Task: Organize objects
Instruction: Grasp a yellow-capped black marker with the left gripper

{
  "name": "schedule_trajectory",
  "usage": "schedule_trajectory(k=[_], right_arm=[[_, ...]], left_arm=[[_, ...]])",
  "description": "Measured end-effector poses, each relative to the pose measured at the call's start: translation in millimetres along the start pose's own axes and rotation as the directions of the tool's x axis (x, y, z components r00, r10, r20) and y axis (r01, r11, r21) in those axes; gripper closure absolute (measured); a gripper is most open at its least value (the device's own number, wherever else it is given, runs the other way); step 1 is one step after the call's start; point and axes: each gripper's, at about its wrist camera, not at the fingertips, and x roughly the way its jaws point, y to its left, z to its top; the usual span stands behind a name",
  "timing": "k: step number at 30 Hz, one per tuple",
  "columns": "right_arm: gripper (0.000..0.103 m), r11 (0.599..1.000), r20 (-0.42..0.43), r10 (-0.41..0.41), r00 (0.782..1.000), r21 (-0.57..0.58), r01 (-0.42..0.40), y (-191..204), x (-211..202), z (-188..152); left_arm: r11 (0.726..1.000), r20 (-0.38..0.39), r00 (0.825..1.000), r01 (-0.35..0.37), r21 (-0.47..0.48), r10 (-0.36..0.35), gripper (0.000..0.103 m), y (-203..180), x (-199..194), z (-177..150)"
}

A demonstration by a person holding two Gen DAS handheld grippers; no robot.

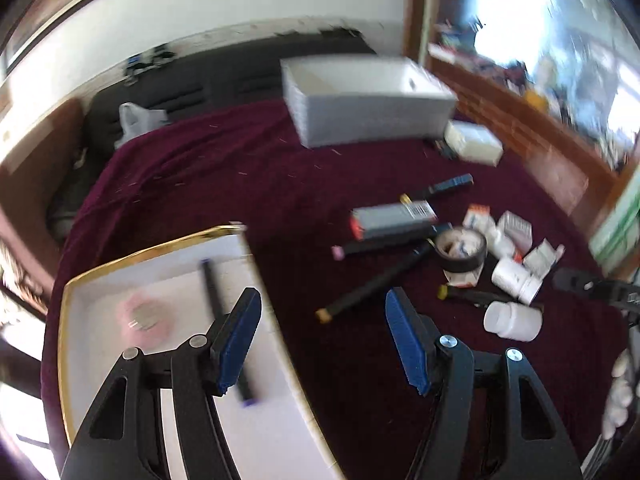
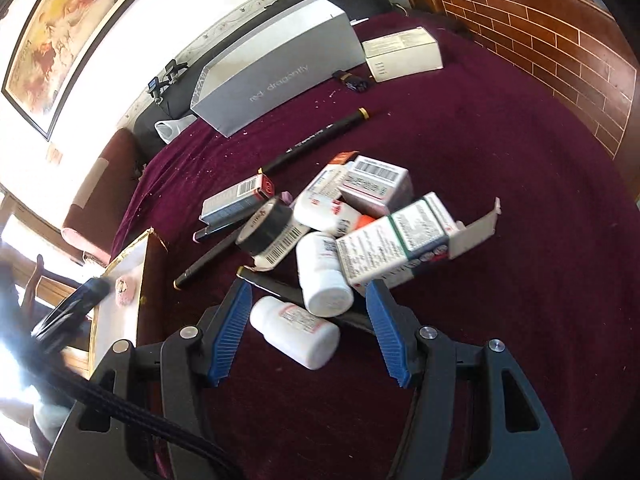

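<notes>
On a maroon cloth lies a heap of medicine boxes [image 2: 394, 240], white pill bottles [image 2: 324, 276], a black tape roll [image 2: 266, 224] and black pens [image 2: 320, 136]. My right gripper [image 2: 307, 286] stands open over the near side of the heap. One white bottle [image 2: 294, 336] lies on its side between the blue pads, touching neither. My left gripper [image 1: 323, 294] is open and holds nothing, above the right edge of a gold-rimmed white tray [image 1: 152, 248]. In the tray lie a black pen [image 1: 216, 300] and a pink tape roll [image 1: 146, 318]. The left wrist view is blurred.
A large grey-white box [image 2: 276, 68] and a smaller white carton [image 2: 404, 54] stand at the back of the cloth. A wooden, brick-patterned wall [image 2: 540, 48] lies to the right. Bare cloth stretches between the tray and the heap.
</notes>
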Motion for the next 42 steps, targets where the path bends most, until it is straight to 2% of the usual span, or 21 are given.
schedule_trajectory(k=[3, 7, 10, 12, 13, 14, 15, 16, 18, 23, 28, 30, 32, 34, 35, 42], right_arm=[[0.044, 1.000, 0.018, 0.010, 1.000, 0.015, -0.011, -11.1, -8.8, 0.8], [0.044, 0.999, 0.041, 0.023, 0.999, 0.035, -0.024, -27.3, -21.2, 3.1], [0.043, 0.997, 0.050, 0.038, 0.998, 0.060, -0.041, -40.2, -25.5, 6.6], [0.043, 0.996, 0.051, 0.047, 0.998, 0.075, -0.051, -47.4, -25.4, 8.2], [0.043, 0.995, 0.051, 0.051, 0.997, 0.081, -0.055, -50.1, -24.7, 8.6], [0.043, 0.994, 0.050, 0.055, 0.997, 0.086, -0.059, -52.6, -23.6, 8.5], [0.043, 0.994, 0.049, 0.058, 0.997, 0.090, -0.063, -54.1, -22.4, 8.0], [0.043, 0.994, 0.046, 0.061, 0.997, 0.093, -0.065, -55.7, -21.1, 7.4], [0.043, 0.992, 0.039, 0.072, 0.997, 0.098, -0.075, -58.6, -18.7, 5.8], [0.043, 0.993, 0.027, 0.081, 0.996, 0.089, -0.083, -61.6, -15.5, 2.3], [0.043, 0.992, 0.009, 0.097, 0.995, 0.083, -0.097, -52.5, -8.4, 0.8], [0.043, 0.993, 0.005, 0.101, 0.995, 0.068, -0.101, -46.6, -7.8, -0.4], [0.043, 0.993, -0.003, 0.106, 0.994, 0.047, -0.106, -39.8, -8.2, -1.1], [0.043, 0.994, -0.008, 0.106, 0.994, 0.032, -0.106, -35.1, -8.8, -1.1], [0.042, 0.994, -0.012, 0.106, 0.994, 0.024, -0.106, -32.8, -8.9, -1.0], [0.039, 0.995, -0.035, 0.100, 0.994, -0.001, -0.100, -17.9, -0.6, 0.3]], left_arm=[[0.997, -0.104, 0.994, -0.027, 0.067, 0.034, 0.044, -31.9, 42.2, 10.5], [0.982, -0.148, 0.981, -0.098, 0.159, 0.122, 0.044, -52.0, 81.8, 17.8], [0.985, -0.216, 0.968, -0.099, 0.142, 0.128, 0.044, -51.0, 104.8, 22.3], [0.990, -0.228, 0.968, -0.083, 0.112, 0.107, 0.044, -50.3, 109.7, 26.1], [0.991, -0.237, 0.965, -0.098, 0.087, 0.116, 0.044, -50.2, 111.0, 26.4], [0.993, -0.250, 0.963, -0.085, 0.077, 0.101, 0.048, -49.5, 111.4, 25.6], [0.997, -0.262, 0.963, -0.047, 0.059, 0.061, 0.065, -48.9, 110.0, 23.6], [0.999, -0.271, 0.962, -0.008, 0.050, 0.021, 0.073, -50.4, 107.6, 20.7], [0.997, -0.283, 0.959, 0.029, 0.068, -0.009, 0.086, -57.2, 98.8, 12.0], [0.994, -0.285, 0.957, 0.070, 0.080, -0.045, 0.089, -70.8, 77.0, -8.6], [0.997, -0.247, 0.969, 0.018, 0.077, 0.001, 0.084, -84.4, 82.9, -1.4], [0.999, -0.222, 0.975, -0.003, 0.047, 0.013, 0.076, -84.4, 88.1, 3.5], [1.000, -0.201, 0.980, -0.009, 0.030, 0.015, 0.076, -85.0, 87.0, 1.1], [1.000, -0.200, 0.980, 0.018, 0.025, -0.013, 0.082, -83.1, 83.3, -3.1], [0.999, -0.202, 0.979, 0.042, 0.011, -0.039, 0.092, -81.2, 79.8, -6.3], [0.986, -0.131, 0.980, 0.142, -0.085, -0.153, 0.092, -64.8, 35.1, -24.2]])
